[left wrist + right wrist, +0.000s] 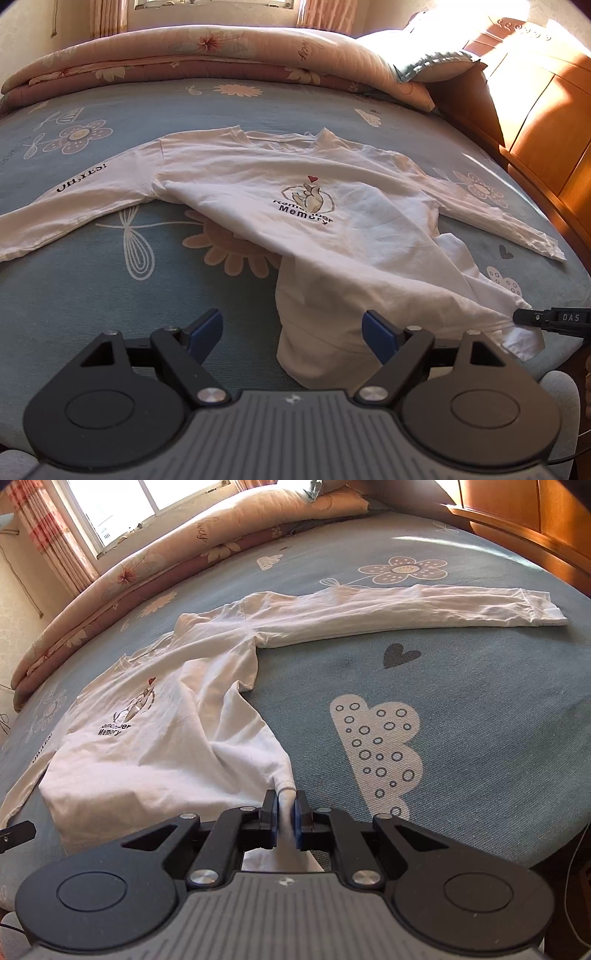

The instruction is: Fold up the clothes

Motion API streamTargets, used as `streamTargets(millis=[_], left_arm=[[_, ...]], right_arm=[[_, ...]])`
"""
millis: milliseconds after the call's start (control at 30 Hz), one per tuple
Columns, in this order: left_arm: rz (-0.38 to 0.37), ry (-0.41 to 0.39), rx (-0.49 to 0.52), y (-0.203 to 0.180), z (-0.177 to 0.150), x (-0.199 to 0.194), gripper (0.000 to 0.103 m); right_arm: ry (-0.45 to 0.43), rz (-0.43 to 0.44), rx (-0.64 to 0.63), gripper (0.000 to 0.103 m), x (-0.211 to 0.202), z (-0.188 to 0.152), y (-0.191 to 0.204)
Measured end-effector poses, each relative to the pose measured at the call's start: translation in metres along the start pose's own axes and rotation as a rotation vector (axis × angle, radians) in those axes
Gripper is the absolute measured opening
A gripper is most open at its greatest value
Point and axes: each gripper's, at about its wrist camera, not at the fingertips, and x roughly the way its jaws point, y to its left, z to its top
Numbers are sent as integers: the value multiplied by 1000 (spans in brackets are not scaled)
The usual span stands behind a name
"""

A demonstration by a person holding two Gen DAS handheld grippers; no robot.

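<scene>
Pinching the bottom corner of the white long-sleeve shirt, your right gripper has its blue pads clamped tight on a bunched bit of the hem, and the fabric pulls into a taut ridge running up from the jaws. Your left gripper is just hanging there with its jaws spread wide and nothing between them, hovering over the bed near the other bottom corner, which droops over the near edge of the mattress. From the left wrist view you can see the tip of the right gripper poking in at the far right, touching the hem. The shirt itself lies face up on the blue floral bedsheet, print showing, both sleeves stretched out to the sides, body skewed and wrinkly. Further out there's a folded pink quilt along the far side, a pillow next to it, and a wooden headboard in the sun.
</scene>
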Motion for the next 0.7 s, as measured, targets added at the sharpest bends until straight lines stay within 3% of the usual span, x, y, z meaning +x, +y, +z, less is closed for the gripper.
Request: streamTargets(millis=[200,267,400,467,567,700], left_arm=[[-6,6,3,0,-1,2,83],[-6,8,6,0,-1,2,83],[9,7,-1,5,0,2,83],[27,3,-13,10,1,2,83],[66,8,-40,21,3,3,83],[93,16,-65,36,1,3,83]], right_arm=[[23,-17,-12,12,-4,-9,-1],[12,-62,-40,20,-5,-9,4],[-56,-78,-116,21,-20,-1,20],[-98,-71,-158,34,-29,4,30],[-130,15,-261,42,-36,11,59],[-97,137,-417,47,-22,9,115]])
